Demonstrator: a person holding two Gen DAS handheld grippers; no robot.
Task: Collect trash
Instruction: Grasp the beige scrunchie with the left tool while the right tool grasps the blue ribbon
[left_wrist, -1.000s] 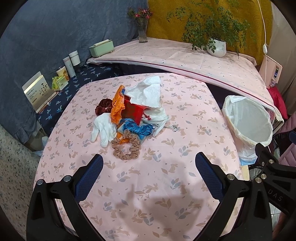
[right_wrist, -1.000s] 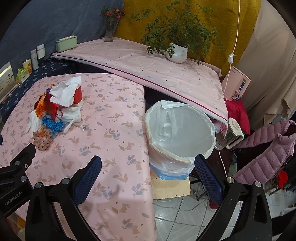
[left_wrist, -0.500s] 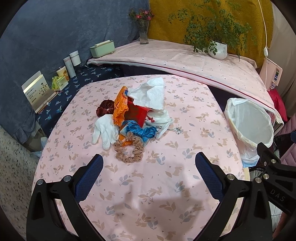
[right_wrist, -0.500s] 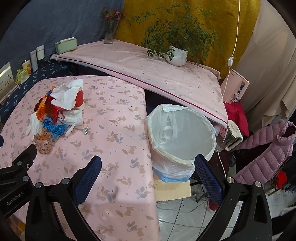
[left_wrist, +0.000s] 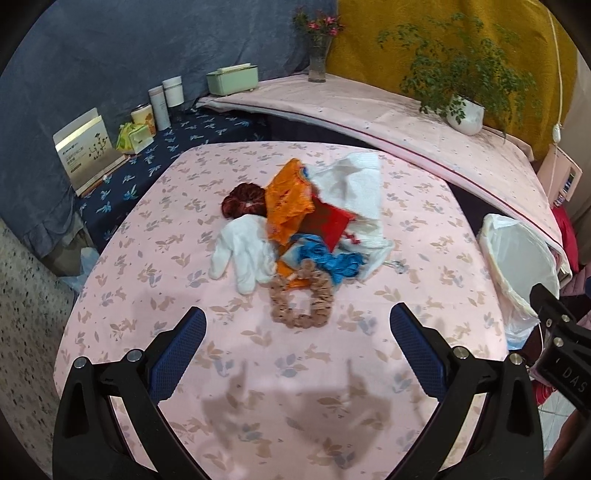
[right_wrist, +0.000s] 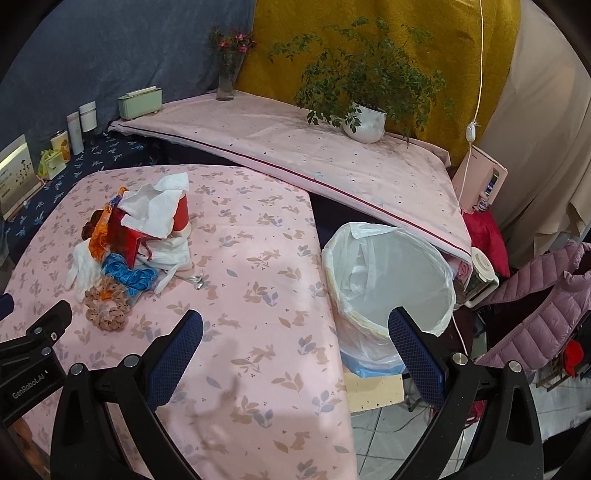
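Note:
A heap of trash lies mid-table: a white glove (left_wrist: 245, 254), an orange wrapper (left_wrist: 286, 201), a red paper piece (left_wrist: 330, 223), a white paper towel (left_wrist: 354, 184), blue crumpled material (left_wrist: 332, 260), a tan scrunchie (left_wrist: 301, 301) and a dark red scrunchie (left_wrist: 242, 201). My left gripper (left_wrist: 297, 349) hangs open just short of the tan scrunchie, holding nothing. The heap also shows in the right wrist view, with the paper towel (right_wrist: 157, 205) over a red cup (right_wrist: 181, 214). A bin lined with a white bag (right_wrist: 388, 291) stands beside the table's right edge. My right gripper (right_wrist: 295, 350) is open and empty between table and bin.
The table wears a pink leaf-print cloth (left_wrist: 258, 387). Behind it, a pink-covered ledge (right_wrist: 314, 155) carries a potted plant (right_wrist: 364, 122), a flower vase (right_wrist: 226, 83) and a green box (right_wrist: 140, 102). Bottles and cartons (left_wrist: 155, 107) stand at the far left. A pink jacket (right_wrist: 535, 314) lies right of the bin.
My left gripper has moved forward towards the heap, which now looks larger and nearer. The right gripper has shifted a little left and forward; both stay open.

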